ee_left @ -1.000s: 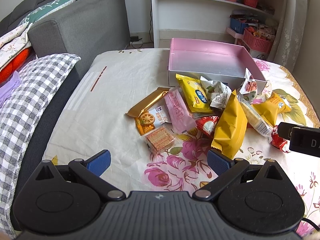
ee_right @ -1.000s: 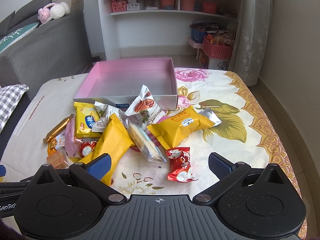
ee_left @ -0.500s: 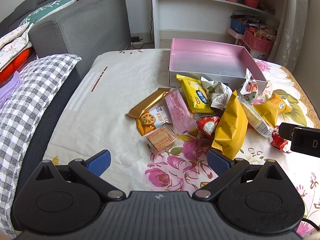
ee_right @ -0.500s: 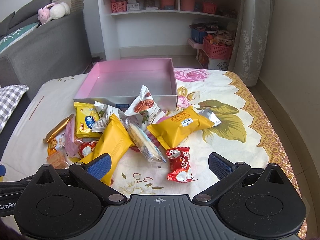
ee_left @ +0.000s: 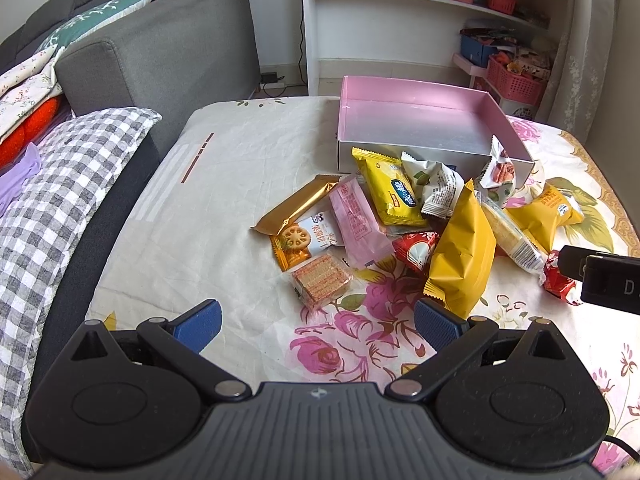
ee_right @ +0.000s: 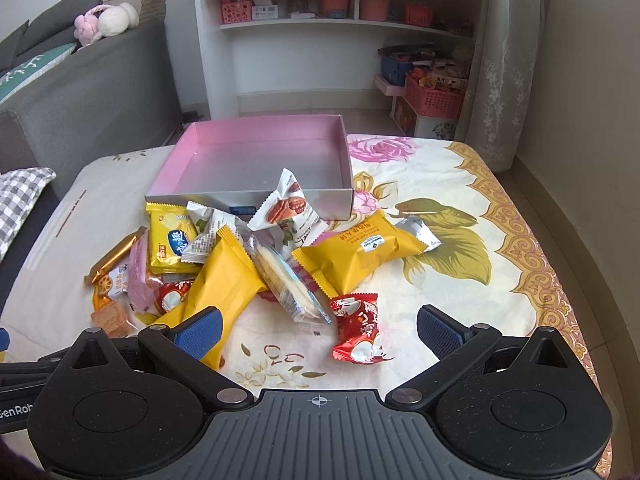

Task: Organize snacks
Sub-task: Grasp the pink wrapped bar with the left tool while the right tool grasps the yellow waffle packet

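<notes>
My left gripper and right gripper hung wide open, ribbed blue pads holding nothing. Crinkled foil snack packets lay heaped on the floral cloth against the shallow, square pink box.

Bare cloth is lying open left of the snack pile and right of the yellow packet. The pile is crowding the pink box front wall, seemingly touching it; the box interior is standing clear.
</notes>
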